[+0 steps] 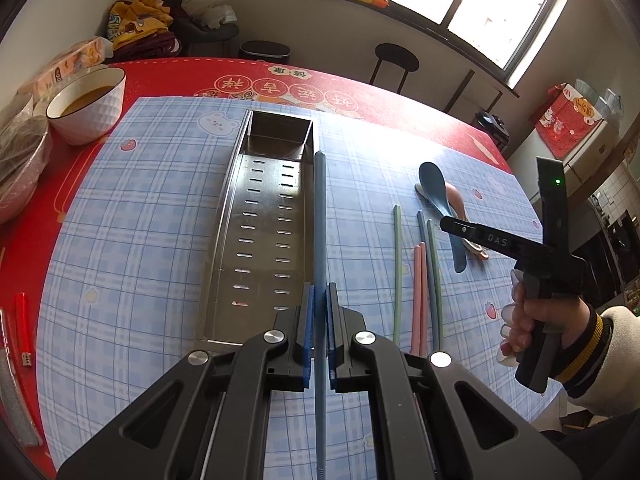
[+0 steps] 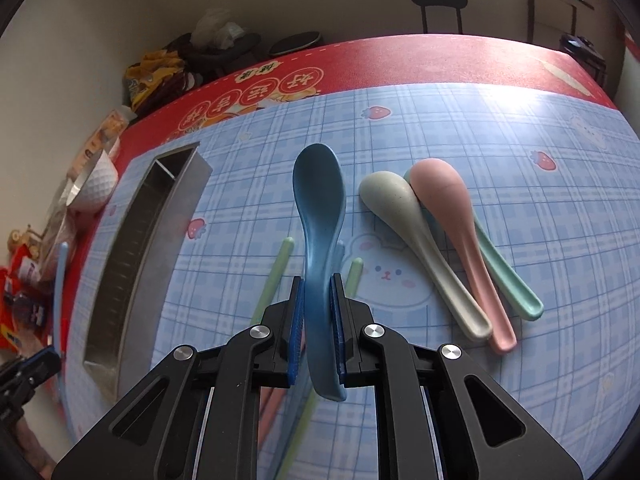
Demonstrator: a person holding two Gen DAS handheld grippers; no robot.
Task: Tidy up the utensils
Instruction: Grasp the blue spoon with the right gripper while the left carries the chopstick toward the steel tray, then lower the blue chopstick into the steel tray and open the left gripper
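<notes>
My left gripper [image 1: 319, 300] is shut on a blue chopstick [image 1: 320, 216], held just right of the empty perforated steel tray [image 1: 264, 224]. My right gripper [image 2: 319, 288] is shut on the handle of a blue spoon [image 2: 319, 200], lifted above the mat; it also shows in the left wrist view [image 1: 434, 188]. A beige spoon [image 2: 416, 240], a pink spoon [image 2: 460, 232] and a mint spoon [image 2: 508, 280] lie together on the mat to its right. Green chopsticks [image 1: 397, 272], pink chopsticks [image 1: 418, 296] and another blue chopstick [image 1: 422, 220] lie on the mat.
A blue checked mat [image 1: 140, 220] covers a red tablecloth [image 1: 360, 84]. A white bowl with brown liquid [image 1: 88, 100] stands at the far left with a tissue box [image 1: 64, 66] and a wrapped bowl [image 1: 20, 160]. A red lighter [image 1: 23, 328] lies at the left edge.
</notes>
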